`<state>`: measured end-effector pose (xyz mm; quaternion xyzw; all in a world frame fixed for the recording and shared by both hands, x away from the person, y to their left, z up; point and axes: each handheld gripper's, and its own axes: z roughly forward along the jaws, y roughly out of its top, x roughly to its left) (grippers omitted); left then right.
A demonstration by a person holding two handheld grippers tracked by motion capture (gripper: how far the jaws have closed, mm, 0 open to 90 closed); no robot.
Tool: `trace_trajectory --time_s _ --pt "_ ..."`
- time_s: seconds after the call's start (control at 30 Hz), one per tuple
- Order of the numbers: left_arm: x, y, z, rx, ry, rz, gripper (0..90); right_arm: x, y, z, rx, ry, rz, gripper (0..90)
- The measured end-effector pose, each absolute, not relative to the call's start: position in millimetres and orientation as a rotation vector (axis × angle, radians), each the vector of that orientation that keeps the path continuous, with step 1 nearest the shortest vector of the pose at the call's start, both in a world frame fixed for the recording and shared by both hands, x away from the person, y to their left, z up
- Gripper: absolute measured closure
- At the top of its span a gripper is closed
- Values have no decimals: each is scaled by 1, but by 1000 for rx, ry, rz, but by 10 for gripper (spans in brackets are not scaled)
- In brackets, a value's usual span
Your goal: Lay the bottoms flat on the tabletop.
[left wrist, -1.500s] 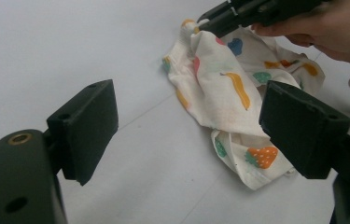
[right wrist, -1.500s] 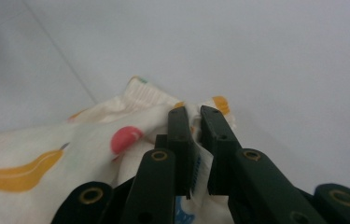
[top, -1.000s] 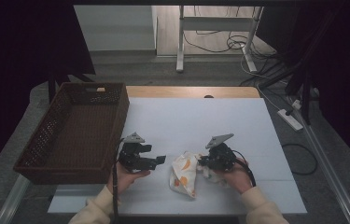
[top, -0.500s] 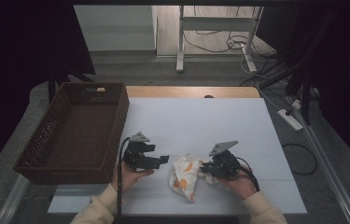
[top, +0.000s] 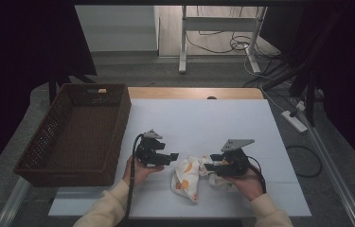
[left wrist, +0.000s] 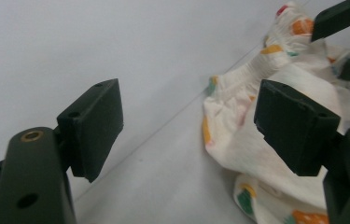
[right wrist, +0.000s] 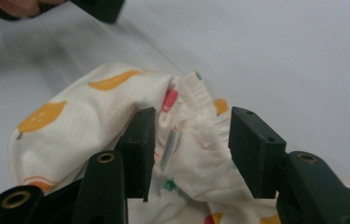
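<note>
A crumpled white cloth (top: 188, 178) with orange and yellow fruit prints lies near the table's front edge. My right gripper (top: 211, 161) is at its right end, open. Its jaws have just been opening, and the cloth's gathered elastic band (right wrist: 199, 100) lies loosely between the pads without being pressed. My left gripper (top: 173, 156) hovers just left of the cloth, open and holding nothing, though its jaws have just been closing a little. In the left gripper view the cloth (left wrist: 266, 140) sits behind the right pad, and the right gripper's jaws (left wrist: 340, 42) show beyond it.
A deep brown wicker basket (top: 118, 118) stands at the table's left side. A white sheet (top: 203, 118) covers the tabletop, with a wooden edge (top: 194, 92) at the back. Cables and desk legs lie on the floor beyond.
The left gripper has moved right, closer to the cloth. The right gripper's jaws have parted and no longer pinch the cloth.
</note>
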<state>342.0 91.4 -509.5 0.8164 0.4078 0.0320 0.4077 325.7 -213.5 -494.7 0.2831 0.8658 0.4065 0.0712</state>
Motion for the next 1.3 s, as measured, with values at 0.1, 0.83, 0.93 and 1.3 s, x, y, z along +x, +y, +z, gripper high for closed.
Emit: trace_trajectory --time_s 0.1,0.83,0.93,1.3 --pt "350 84 -513 2079 1018 75 243 326 -217 -490 871 2564 1250 491" --pt "378 42 -530 2186 952 -5 243 328 -224 -487 910 2517 1263 460" --pt "379 38 -532 2206 940 -16 245 329 -225 -488 908 2516 1264 459" --pt "379 29 -538 2254 910 -55 269 329 -226 -488 914 2513 1256 456"
